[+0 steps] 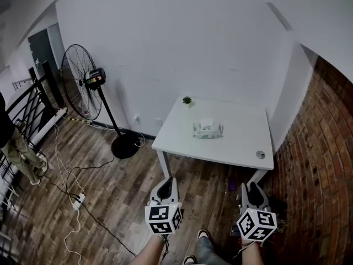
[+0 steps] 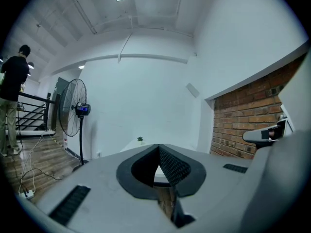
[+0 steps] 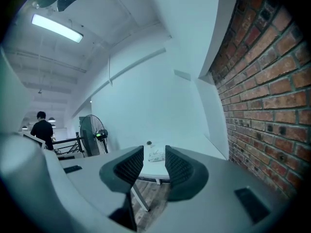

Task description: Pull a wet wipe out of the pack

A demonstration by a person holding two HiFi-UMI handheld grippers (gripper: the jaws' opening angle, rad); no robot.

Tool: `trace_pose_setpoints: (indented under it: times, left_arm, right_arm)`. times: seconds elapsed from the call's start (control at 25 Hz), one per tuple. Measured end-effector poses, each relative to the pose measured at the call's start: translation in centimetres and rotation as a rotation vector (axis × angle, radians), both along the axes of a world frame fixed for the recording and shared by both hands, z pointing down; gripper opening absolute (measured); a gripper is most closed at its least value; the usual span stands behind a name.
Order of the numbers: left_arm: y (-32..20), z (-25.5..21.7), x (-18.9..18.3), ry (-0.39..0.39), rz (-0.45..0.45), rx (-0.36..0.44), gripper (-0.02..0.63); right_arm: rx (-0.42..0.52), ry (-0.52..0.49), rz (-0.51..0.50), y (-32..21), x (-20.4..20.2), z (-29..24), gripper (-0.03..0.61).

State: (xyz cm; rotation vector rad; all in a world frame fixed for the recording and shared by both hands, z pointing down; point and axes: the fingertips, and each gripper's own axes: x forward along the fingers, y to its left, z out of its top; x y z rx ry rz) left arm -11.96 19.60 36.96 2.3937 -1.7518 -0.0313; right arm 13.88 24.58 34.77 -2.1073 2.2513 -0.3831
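Lying on the white table point(image 1: 242, 145), well apart from the left gripper point(image 1: 167, 182) (jaws pressed together, empty) & right gripper point(image 1: 249, 187) (spread, empty), the wet wipe pack point(image 1: 208, 129) looks light, soft, prob. best pinched at its top white tuft.

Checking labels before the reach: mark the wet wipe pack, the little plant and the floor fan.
wet wipe pack point(image 1: 207, 130): head view, middle of the pack's front side.
plant point(image 1: 187, 100): head view, on its green leaves.
floor fan point(image 1: 95, 78): head view, on the motor hub.
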Motion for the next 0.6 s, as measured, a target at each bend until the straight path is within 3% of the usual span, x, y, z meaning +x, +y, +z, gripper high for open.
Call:
trace_pose_setpoints:
  times: [0.6]
  left_arm:
    - [-12.7,-0.1,4.4,0.001,-0.037,-0.009,0.003]
  right_arm:
    - [-0.018,-0.007,-0.054,-13.7,4.2,0.0,0.132]
